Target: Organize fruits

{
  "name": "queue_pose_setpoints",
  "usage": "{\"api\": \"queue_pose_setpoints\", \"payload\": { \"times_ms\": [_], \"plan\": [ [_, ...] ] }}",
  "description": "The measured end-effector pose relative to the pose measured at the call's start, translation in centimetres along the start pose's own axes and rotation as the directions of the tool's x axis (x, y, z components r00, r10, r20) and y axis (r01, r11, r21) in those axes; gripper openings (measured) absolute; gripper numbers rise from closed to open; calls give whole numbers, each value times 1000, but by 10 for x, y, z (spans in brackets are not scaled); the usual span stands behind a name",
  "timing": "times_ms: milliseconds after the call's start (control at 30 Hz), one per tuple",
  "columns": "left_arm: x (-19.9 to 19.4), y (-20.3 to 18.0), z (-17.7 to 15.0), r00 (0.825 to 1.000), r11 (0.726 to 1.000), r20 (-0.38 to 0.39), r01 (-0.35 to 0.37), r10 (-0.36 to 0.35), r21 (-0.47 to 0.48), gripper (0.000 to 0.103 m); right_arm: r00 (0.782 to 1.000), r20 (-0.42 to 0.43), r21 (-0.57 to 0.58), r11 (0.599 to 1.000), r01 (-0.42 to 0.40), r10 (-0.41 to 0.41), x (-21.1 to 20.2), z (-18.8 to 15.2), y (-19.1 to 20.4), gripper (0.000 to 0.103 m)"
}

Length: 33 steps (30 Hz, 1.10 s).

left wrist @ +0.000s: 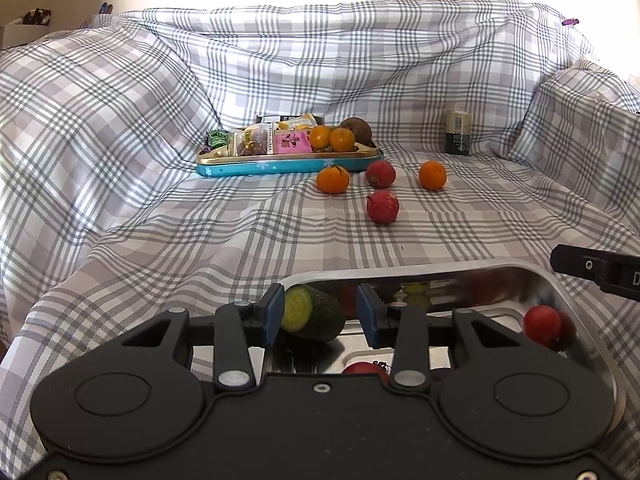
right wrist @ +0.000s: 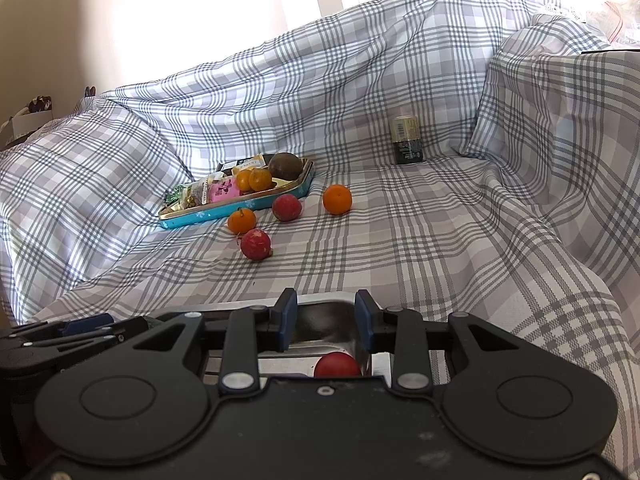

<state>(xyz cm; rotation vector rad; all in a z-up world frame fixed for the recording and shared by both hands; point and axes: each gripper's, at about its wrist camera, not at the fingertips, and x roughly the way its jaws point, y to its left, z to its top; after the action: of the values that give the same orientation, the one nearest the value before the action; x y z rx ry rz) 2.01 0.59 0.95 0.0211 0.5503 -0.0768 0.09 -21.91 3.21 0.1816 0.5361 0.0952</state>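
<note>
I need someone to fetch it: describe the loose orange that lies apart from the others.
Start at the blue tin tray on the checked sheet. Loose fruit lies in front of it. Take the orange farthest right, toward the dark jar, alone beyond the two red fruits.

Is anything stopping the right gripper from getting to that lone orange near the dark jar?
Probably not: the orange sits apart on the cloth, open space around it, nothing between it and the right gripper.

Plaid sheet (left wrist: 160, 208) drapes the whole surface. Dark jar (left wrist: 457, 133) with pale lid stands upright at rear right. Snack packets (left wrist: 280, 140) fill the teal tin's left part.
</note>
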Motion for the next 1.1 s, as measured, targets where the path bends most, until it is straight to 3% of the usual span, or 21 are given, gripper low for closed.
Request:
{"api": "queue_pose_setpoints", "payload": {
  "times_ms": [467,833,1100],
  "plan": [
    [-6,-6,0,1000,999,2,1,-1,45,48,1000,-7,-22,1000,4,-4,0,1,3,34],
    [-9,-2,4,1000,1000,3,9,-9,2,48,1000,-19,-95,995,-6,5,1,-1,13,34],
    [-11,-3,3,1000,1000,14,-19,19,11,48,999,-32,-81,997,-6,4,3,0,11,34]
  ]
}}
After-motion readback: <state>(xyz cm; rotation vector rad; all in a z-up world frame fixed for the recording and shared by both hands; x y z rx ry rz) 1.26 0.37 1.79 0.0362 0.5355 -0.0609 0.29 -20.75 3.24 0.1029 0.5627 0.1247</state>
